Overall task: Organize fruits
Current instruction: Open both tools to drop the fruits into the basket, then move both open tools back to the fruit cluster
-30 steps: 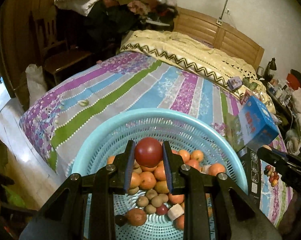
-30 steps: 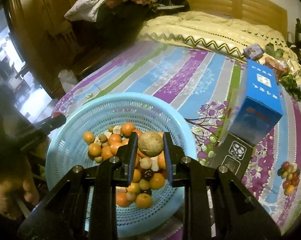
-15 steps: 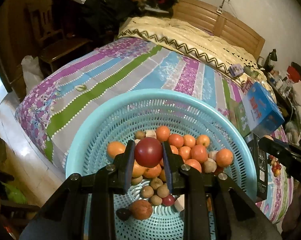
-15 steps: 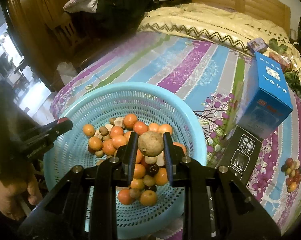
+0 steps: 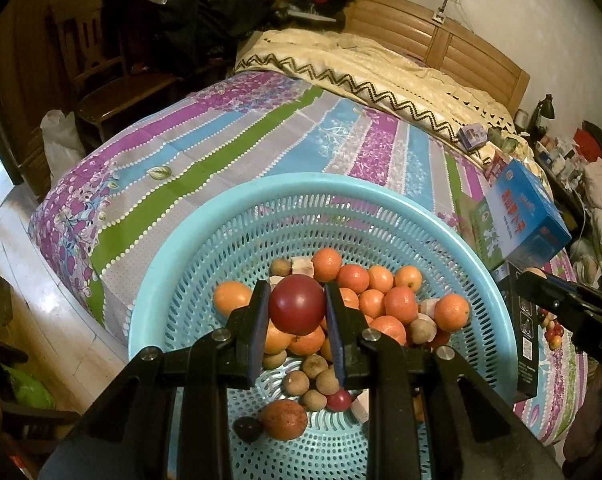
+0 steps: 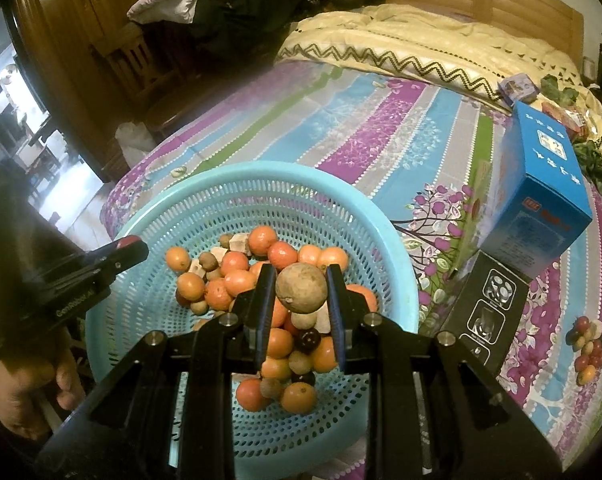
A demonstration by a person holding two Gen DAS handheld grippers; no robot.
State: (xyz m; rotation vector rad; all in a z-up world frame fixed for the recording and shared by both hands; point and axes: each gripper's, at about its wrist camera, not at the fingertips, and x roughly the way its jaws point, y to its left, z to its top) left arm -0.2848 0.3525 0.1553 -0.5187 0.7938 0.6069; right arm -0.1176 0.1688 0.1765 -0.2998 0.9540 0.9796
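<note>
A turquoise perforated basket (image 5: 205, 248) (image 6: 141, 304) sits on the striped bedspread near the bed's front edge, holding several oranges (image 5: 399, 304) (image 6: 191, 286), brown round fruits and dark red ones. My left gripper (image 5: 297, 308) hangs over the basket, shut on a dark red round fruit (image 5: 297, 304). Over the basket's right half my right gripper (image 6: 301, 292) is shut on a brown round fruit (image 6: 301, 288). Each gripper also shows from the side in the other's view: the right gripper's tip (image 5: 541, 284) and the left gripper's tip (image 6: 125, 250), held by a hand (image 6: 25, 392).
A blue box (image 5: 527, 216) (image 6: 541, 184) leans on a black box (image 6: 489, 312) right of the basket. A small fruit pile (image 6: 589, 344) lies further right on the bedspread (image 5: 229, 152). Folded cream quilt, headboard and a clothes-laden chair stand behind; floor lies to the left.
Both views have tilted down and drawn nearer the basket, so it and its fruit fill more of each frame. Both grippers keep their fruits.
</note>
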